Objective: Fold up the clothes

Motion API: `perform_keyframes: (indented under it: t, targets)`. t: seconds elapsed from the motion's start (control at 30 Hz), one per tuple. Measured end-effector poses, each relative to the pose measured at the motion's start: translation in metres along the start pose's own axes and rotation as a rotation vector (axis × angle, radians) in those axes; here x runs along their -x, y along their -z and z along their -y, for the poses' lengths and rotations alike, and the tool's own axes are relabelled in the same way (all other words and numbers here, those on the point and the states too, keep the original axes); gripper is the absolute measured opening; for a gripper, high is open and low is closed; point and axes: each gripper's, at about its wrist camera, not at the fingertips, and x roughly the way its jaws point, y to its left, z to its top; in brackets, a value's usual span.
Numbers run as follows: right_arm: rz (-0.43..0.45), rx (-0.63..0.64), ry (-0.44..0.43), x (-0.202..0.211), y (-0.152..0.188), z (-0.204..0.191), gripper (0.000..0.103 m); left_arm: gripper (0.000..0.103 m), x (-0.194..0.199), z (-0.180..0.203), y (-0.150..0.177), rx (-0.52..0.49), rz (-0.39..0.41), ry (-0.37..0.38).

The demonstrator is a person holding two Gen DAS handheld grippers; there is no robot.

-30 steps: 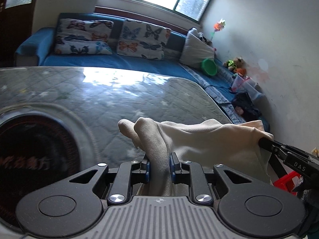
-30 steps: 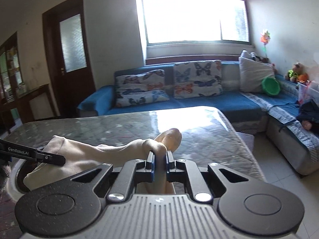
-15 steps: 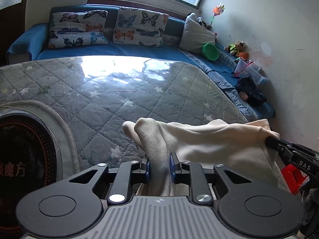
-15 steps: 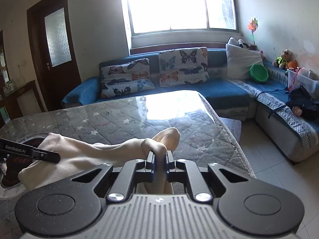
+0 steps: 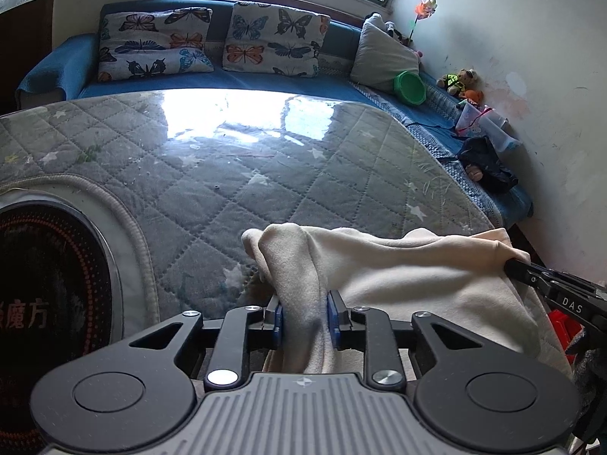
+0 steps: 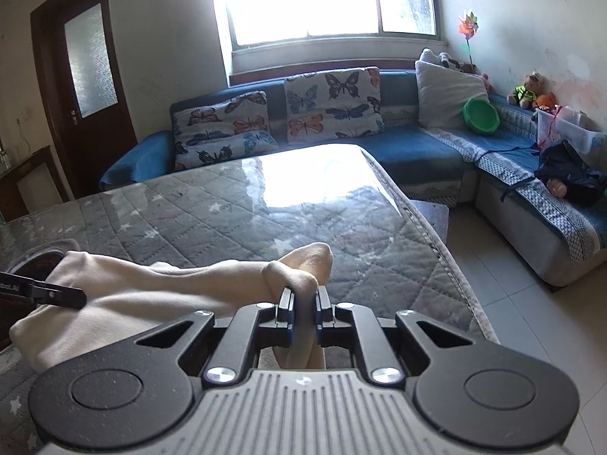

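Cream garment (image 5: 398, 276) hung stretched between both grippers above the quilted table (image 5: 265, 174); soft, light and floppy, it looked best held at its corners; the left gripper (image 5: 303, 316) and right gripper (image 6: 303, 316) each pinched a bunched corner; a round dark inset (image 5: 49, 284) lay beside it, and nothing blocked the table beyond.

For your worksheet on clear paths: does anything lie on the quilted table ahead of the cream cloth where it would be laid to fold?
Nothing visible does. The cream cloth is gripped by both hand-held grippers, and the quilted table ahead looks bare.
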Motion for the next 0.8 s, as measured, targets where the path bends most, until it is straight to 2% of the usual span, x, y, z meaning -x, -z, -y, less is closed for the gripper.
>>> perform_keyframes:
  t: [0.13,0.2,0.43,0.63,0.67,0.73,0.8]
  targets:
    - [-0.017,-0.001,0.01,-0.0059,0.0018,0.0011,0.011,0.029,-0.0003,-0.0003,0.0011,-0.005,0.0,-0.007]
    - [-0.022,-0.003,0.016,-0.0081,0.0029,0.0017,0.013,0.035,-0.0007,-0.0008,0.0012,-0.006,-0.001,-0.013]
    - [-0.026,-0.001,0.028,-0.0072,0.0057,0.0022,0.017,0.043,-0.0016,-0.0051,0.0027,0.0,-0.006,-0.041]
    - [-0.027,0.0,0.037,-0.0056,0.0081,0.0023,0.031,0.05,-0.0004,-0.004,0.0051,-0.008,-0.003,-0.057]
    - [-0.027,0.0,0.038,-0.0053,0.0085,0.0024,0.036,0.052,-0.0002,-0.0034,0.0059,-0.012,-0.002,-0.06]
    - [-0.028,0.001,0.041,-0.0047,0.0093,0.0024,0.037,0.054,0.0002,-0.0032,0.0072,-0.017,0.0,-0.065]
    - [-0.026,0.01,0.037,-0.0027,0.0101,-0.0006,0.047,0.058,0.0015,-0.0019,0.0088,-0.023,0.003,-0.07]
